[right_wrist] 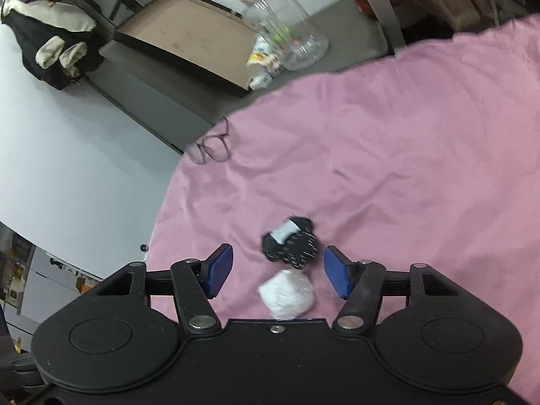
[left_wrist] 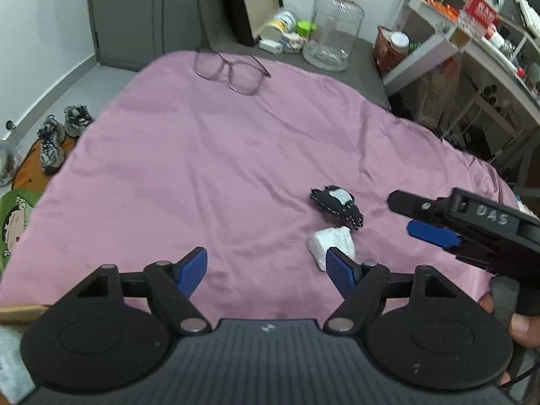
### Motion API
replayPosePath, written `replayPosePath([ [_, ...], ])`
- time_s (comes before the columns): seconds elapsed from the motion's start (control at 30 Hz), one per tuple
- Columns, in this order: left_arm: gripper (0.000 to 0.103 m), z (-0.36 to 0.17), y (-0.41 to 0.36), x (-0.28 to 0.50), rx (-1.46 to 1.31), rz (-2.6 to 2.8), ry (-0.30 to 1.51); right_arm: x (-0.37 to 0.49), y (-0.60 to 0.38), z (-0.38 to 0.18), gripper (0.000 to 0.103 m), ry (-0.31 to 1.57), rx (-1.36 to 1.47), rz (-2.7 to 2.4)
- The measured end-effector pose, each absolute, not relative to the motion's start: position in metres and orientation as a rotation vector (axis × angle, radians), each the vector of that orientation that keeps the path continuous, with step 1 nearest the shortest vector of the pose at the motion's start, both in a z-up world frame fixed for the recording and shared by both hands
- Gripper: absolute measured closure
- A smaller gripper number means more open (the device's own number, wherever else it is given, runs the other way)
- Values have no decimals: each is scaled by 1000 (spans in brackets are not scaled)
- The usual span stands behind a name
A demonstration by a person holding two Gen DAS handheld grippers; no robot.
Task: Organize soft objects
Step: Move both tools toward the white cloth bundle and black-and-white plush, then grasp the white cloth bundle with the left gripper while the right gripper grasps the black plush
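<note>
A small black felt toy with white stitching (left_wrist: 337, 204) lies on the pink sheet (left_wrist: 202, 168). A crumpled white soft lump (left_wrist: 329, 244) lies just in front of it. My left gripper (left_wrist: 266, 270) is open and empty, its right finger in front of the white lump. My right gripper (right_wrist: 278, 271) is open and empty above the sheet; the black toy (right_wrist: 292, 244) and the white lump (right_wrist: 287, 293) lie between its fingers in the right wrist view. The right gripper also shows in the left wrist view (left_wrist: 405, 216), right of the toy.
A pair of glasses (left_wrist: 229, 71) lies at the far edge of the sheet. A clear glass jar (left_wrist: 334, 27), tins and a cardboard box (right_wrist: 189, 37) stand on the grey surface behind. Cluttered white shelves (left_wrist: 472, 50) stand at right. Shoes (left_wrist: 57, 138) lie on the floor at left.
</note>
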State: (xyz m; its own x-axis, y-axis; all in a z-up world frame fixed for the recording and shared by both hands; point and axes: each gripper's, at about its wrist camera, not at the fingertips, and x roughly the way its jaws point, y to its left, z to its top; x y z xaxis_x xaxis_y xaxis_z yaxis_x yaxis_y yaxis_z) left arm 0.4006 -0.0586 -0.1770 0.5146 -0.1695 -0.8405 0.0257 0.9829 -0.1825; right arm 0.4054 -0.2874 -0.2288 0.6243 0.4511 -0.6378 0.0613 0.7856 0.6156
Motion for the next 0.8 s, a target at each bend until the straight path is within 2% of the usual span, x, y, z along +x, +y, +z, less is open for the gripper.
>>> replayPosePath([
  [0.27,28,-203,-85,417,-191,-134,1050,411,-305,-258,56,916,718,248],
  [0.67,30,-243,-119,446,-240,-157,1092,420,-323,-286,56,934,875,290],
  [0.77,36,-254,-124,451,-226,-156,1094,423,-323,-295,56,947,914,299],
  [0.8,44,-259,-124,453,-233,-148,1100,424,-323,-297,56,951,924,304],
])
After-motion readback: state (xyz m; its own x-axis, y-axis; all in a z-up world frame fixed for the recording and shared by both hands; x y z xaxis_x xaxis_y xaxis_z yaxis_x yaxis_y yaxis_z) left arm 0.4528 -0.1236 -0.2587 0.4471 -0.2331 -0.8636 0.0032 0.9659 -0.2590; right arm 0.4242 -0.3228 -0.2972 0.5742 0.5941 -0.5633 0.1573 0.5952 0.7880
